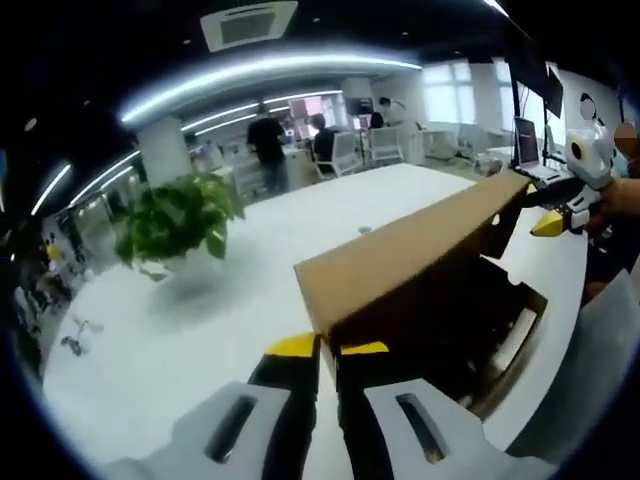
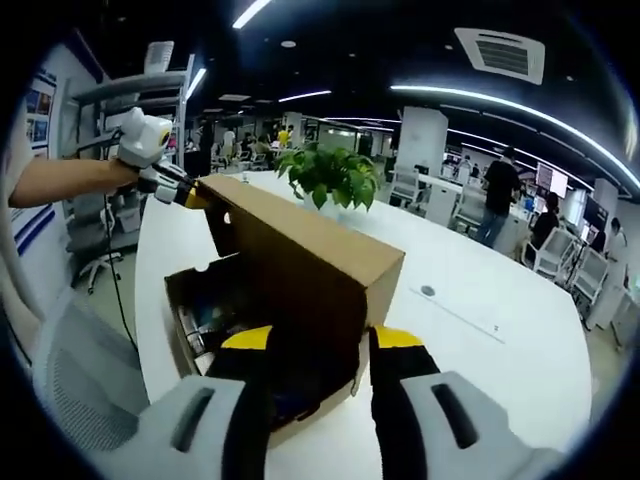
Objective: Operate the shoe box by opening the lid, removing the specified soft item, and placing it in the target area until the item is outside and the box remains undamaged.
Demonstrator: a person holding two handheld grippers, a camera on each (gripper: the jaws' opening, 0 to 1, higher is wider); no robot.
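The box (image 2: pixel 290 300) sits on the white bench (image 2: pixel 480 330), its lid (image 2: pixel 300 250) raised. The left tool (image 1: pixel 318 352), jaws narrow, pinches one lid corner; the right tool (image 2: pixel 312 345), jaws wider, reaches at the box's near end. Thin cardboard looks light and stiff but will crease, so the lid's edge is the best hold. Dark contents (image 2: pixel 215 310) lie inside; the soft item cannot be made out.

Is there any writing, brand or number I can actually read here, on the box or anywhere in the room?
None can be read.
Cardboard shoe box: plain brown, no print visible.
Wall posters: colored panels, too blurred to read.
Laptop screen: too small to read.
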